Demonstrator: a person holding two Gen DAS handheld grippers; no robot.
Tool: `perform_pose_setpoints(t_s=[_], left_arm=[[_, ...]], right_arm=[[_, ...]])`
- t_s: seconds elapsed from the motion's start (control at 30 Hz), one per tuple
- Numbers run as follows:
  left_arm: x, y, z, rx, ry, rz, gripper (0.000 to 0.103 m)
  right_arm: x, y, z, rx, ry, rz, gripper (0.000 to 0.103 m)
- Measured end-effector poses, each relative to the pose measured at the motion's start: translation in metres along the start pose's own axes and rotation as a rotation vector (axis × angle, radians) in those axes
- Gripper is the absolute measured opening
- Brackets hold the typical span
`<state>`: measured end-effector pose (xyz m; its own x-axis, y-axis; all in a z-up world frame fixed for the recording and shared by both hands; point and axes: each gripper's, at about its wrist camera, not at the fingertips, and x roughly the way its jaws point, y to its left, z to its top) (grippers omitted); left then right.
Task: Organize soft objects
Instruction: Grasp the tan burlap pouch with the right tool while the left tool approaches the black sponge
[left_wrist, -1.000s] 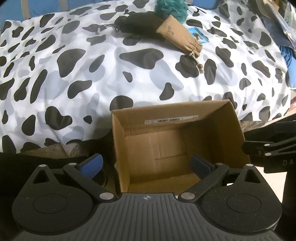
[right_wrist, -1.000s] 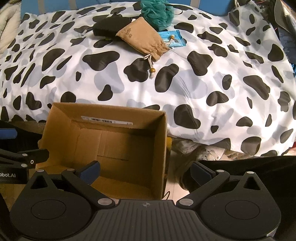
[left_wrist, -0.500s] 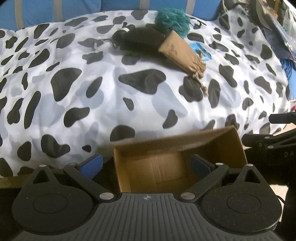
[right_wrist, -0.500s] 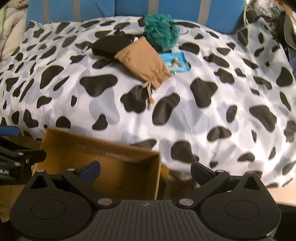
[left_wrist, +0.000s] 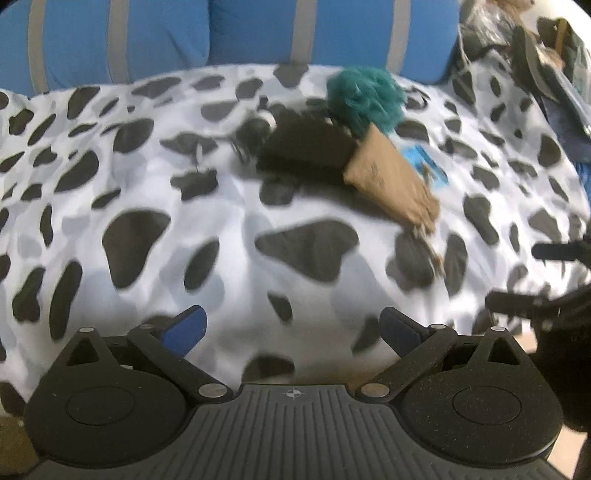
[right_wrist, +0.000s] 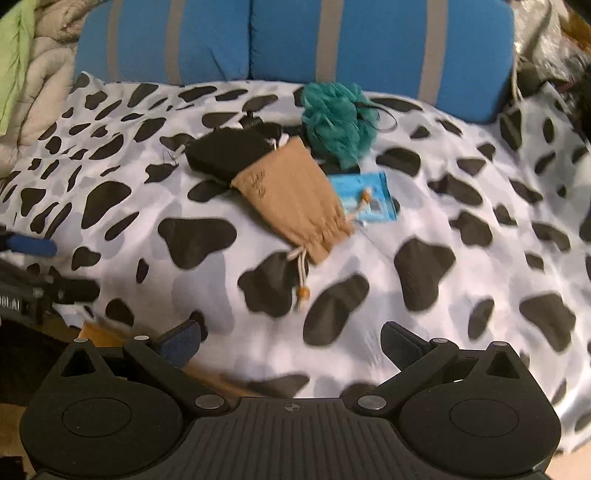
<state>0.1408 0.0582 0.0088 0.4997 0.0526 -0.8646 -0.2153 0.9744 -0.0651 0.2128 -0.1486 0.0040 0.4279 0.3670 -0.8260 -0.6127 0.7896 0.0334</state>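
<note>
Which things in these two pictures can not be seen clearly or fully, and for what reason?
- Cardboard box: right wrist view, only a blurred corner shows; the right gripper body hides the rest.
- Black pouch: left wrist view, motion blur hides its shape.
- Print on the tan drawstring bag: too small to read.
- Blue packet: the tan drawstring bag covers part of it.

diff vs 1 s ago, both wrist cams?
Both tools have tilted up and toward the bed: the cardboard box has dropped almost out of both views, and the blue cushion now shows. Left tool and right tool stayed open, nothing gripped. The tan pouch, black pouch, teal loofah and blue packet lie unmoved on the duvet.
</note>
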Motion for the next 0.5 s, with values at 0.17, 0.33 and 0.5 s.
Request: perform_pose_setpoints(t_s=[0.17,0.33,0.5], left_arm=[[0.004,0.003,0.028,-0.007,-0.092,0.035,0.102],[0.02,0.007,0.046,-0.01,-0.118,0.072,0.102],[0.031,0.013,0.047,0.01,-0.147,0.084,0.102]], right_arm=[[0.017,0.004,0.012,-0.086,-0.091,-0.06,0.103],[0.033,0.012,0.021,-0.189,-0.162,-0.08,0.103],[0.055,0.012,0.027,-0.21,-0.168,-0.065,0.103]])
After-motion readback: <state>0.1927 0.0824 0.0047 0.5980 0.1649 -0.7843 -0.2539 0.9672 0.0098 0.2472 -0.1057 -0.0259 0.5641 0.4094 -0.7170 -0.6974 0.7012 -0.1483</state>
